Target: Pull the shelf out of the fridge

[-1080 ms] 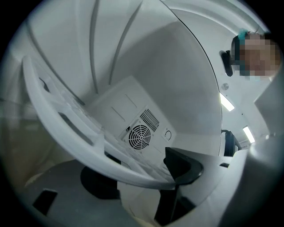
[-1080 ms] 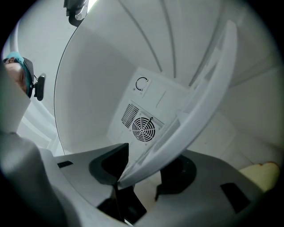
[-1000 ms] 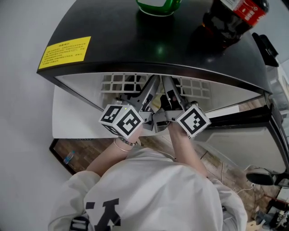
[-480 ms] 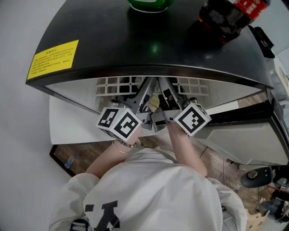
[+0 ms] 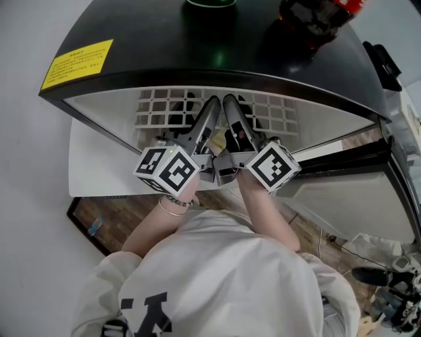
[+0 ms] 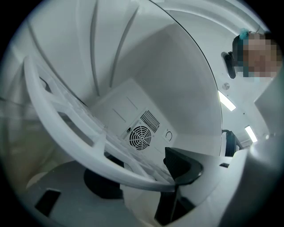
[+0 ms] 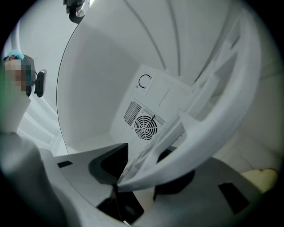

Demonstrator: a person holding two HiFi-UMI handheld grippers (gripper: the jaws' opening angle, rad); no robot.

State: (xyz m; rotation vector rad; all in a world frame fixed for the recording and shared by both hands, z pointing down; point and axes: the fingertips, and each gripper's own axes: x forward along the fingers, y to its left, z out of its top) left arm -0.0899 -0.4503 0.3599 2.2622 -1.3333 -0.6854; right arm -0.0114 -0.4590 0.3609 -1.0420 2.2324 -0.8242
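The white grid shelf [image 5: 164, 108] lies inside the small black fridge [image 5: 217, 66], with its front part showing under the top edge. Both grippers reach in side by side at its middle. In the left gripper view the thick front rim of the shelf [image 6: 57, 119] runs slantwise between the black pads of the left gripper [image 6: 142, 177], whose jaws have just been closing on it. The right gripper [image 7: 142, 173] holds the same rim [image 7: 222, 119] between its pads, after its jaws eased open a little. In the head view the left gripper [image 5: 210, 108] and right gripper [image 5: 231, 108] nearly touch.
A green bottle [image 5: 210, 2] and a dark cola bottle [image 5: 316, 13] stand on the fridge top, and a yellow label [image 5: 75, 62] sits at its left. The fridge's back wall has a round fan vent [image 6: 140, 137]. The open door [image 5: 355, 197] stands at the right, above a wooden floor [image 5: 125, 217].
More of the shelf's grid shows below the fridge's top edge than a second ago, and the whole view has shifted. Both grippers stay at the rim.
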